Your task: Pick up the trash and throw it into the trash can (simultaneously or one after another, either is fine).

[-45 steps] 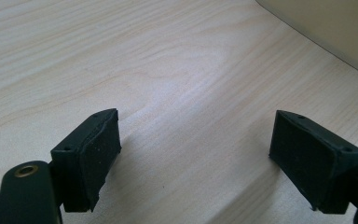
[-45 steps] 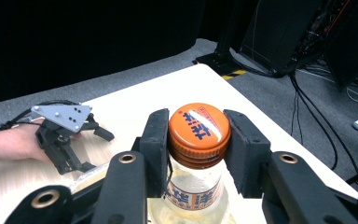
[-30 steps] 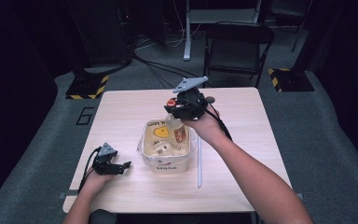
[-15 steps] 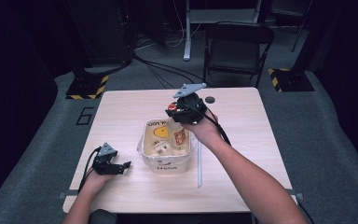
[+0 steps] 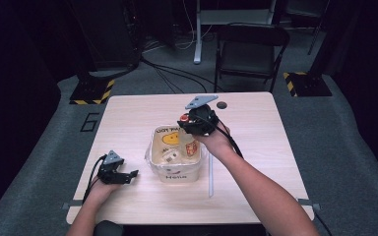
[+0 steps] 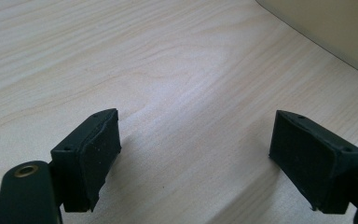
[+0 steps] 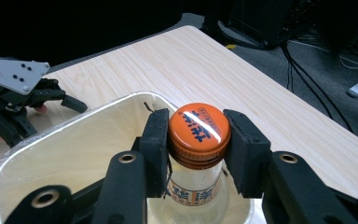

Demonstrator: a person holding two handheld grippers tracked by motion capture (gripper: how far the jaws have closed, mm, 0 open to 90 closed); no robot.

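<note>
A clear bottle with an orange cap (image 7: 199,128) and an orange label (image 5: 191,146) stands upright between the pads of my right gripper (image 7: 196,144), which is shut on its neck just under the cap. The bottle's lower part is inside the translucent white tub (image 5: 174,174) at the table's middle, by its far right corner. In the high view my right gripper (image 5: 188,129) hangs over that corner. My left gripper (image 5: 132,173) rests on the table left of the tub, jaws open with bare wood between them (image 6: 196,154).
The tub holds a yellow smiley item (image 5: 170,139) and a small pale object (image 5: 170,156). A clear thin rod (image 5: 210,172) lies on the table right of the tub. A dark round spot (image 5: 221,104) sits near the far edge. A chair (image 5: 248,46) stands beyond the table.
My right gripper has come down with the bottle, from above the tub's far edge into its far right corner. The left gripper has stayed put.
</note>
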